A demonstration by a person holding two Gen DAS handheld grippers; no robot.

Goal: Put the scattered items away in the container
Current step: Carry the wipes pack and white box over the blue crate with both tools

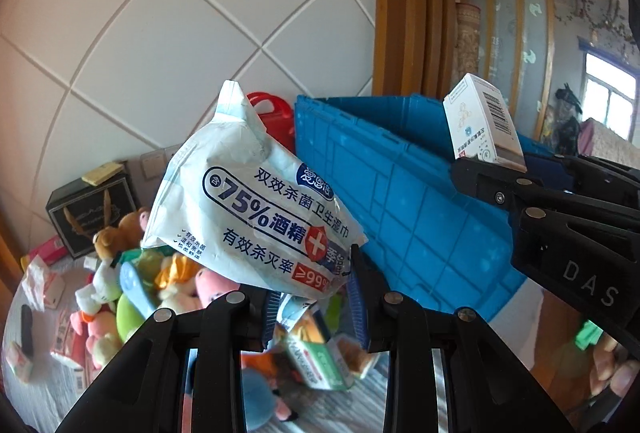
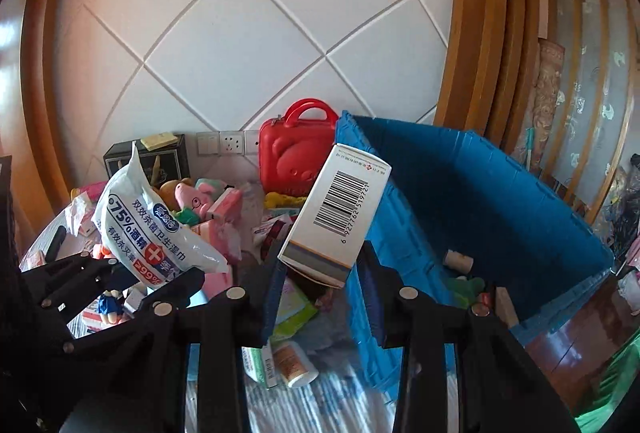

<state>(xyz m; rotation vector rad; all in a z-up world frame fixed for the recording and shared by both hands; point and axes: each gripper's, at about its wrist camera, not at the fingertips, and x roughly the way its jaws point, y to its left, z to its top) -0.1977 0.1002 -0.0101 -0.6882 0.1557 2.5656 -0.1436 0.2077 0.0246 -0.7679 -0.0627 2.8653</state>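
Observation:
My left gripper is shut on a white pack of 75% alcohol wet wipes, held in the air left of the blue crate. It also shows in the right wrist view, with the left gripper under it. My right gripper is shut on a white box with a barcode, held up over the near left wall of the blue crate. The box shows in the left wrist view above the crate's rim, in the right gripper.
Plush toys, small boxes and packets lie scattered on the table left of the crate. A red case and a black box stand against the tiled wall. Some items lie inside the crate. A white bottle lies near.

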